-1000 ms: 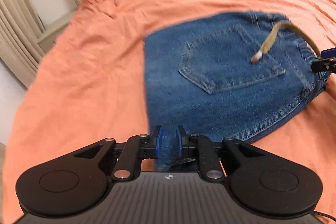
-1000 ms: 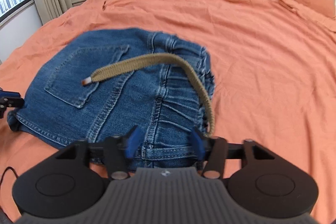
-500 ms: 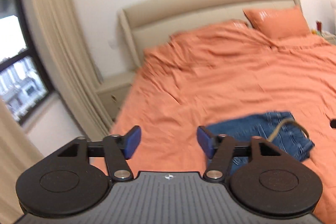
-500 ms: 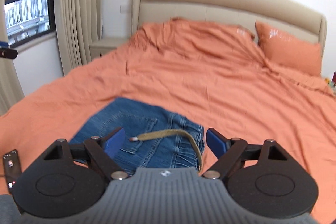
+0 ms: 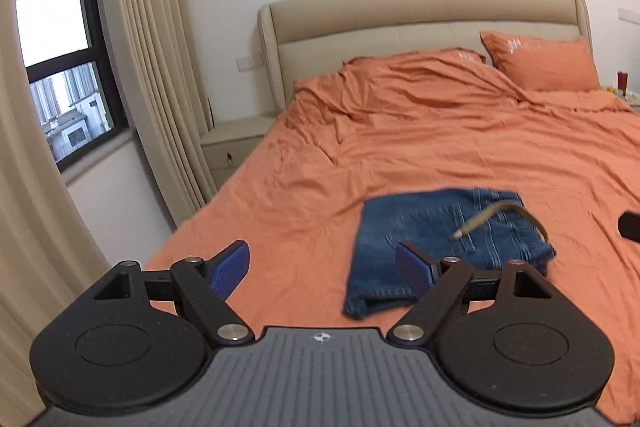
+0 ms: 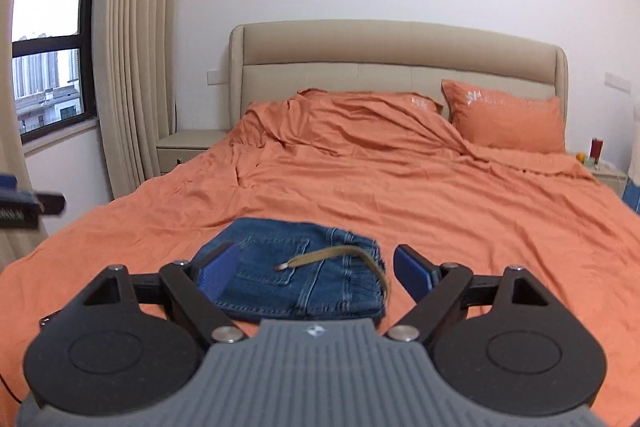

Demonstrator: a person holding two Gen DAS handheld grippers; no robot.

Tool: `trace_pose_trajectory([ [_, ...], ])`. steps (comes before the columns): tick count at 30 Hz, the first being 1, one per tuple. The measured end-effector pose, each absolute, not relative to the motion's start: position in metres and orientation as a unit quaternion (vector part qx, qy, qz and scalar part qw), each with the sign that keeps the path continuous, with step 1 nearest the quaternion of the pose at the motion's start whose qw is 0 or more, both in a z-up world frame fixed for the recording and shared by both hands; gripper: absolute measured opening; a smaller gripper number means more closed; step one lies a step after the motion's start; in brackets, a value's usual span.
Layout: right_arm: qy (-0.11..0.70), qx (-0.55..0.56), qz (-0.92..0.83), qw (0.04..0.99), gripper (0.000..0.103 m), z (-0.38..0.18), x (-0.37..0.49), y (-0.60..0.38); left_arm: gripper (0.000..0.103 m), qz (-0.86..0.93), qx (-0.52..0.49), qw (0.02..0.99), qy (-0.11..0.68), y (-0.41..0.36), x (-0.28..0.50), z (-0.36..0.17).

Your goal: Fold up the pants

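Note:
The blue jeans (image 5: 436,239) lie folded into a compact rectangle on the orange bed sheet (image 5: 440,147), back pocket up, with a tan drawstring (image 5: 496,213) curling across the top. They also show in the right wrist view (image 6: 304,275), with the drawstring (image 6: 332,255) over the waistband. My left gripper (image 5: 322,271) is open and empty, raised above the bed's near edge, left of the jeans. My right gripper (image 6: 316,271) is open and empty, raised above and in front of the jeans.
The beige headboard (image 6: 396,63) and an orange pillow (image 6: 504,119) are at the far end. A bedside table (image 5: 236,143) and curtains (image 5: 156,67) stand on the left by the window. Small items sit on a stand at the far right (image 6: 596,151).
Both grippers opened, let go of the jeans, and lifted up and back from the bed. The folded jeans stay lying on the sheet.

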State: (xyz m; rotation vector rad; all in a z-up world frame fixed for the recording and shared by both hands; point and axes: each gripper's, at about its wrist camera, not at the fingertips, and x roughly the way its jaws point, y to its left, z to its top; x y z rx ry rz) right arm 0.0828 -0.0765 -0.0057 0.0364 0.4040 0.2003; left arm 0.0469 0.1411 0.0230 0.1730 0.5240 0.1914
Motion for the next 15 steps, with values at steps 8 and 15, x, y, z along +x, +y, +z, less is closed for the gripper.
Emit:
trace_pose_trajectory([
  [8,0.233,0.047,0.083,0.968,0.082,-0.045,0.075,-0.067,0.096,0.089,0.067,0.944,0.31,0.122,0.042,-0.022],
  [15,0.259,0.025,0.08,0.962,0.082,-0.071,0.084,-0.055,0.096,0.072,0.054,0.935,0.343,0.112,0.045,-0.046],
])
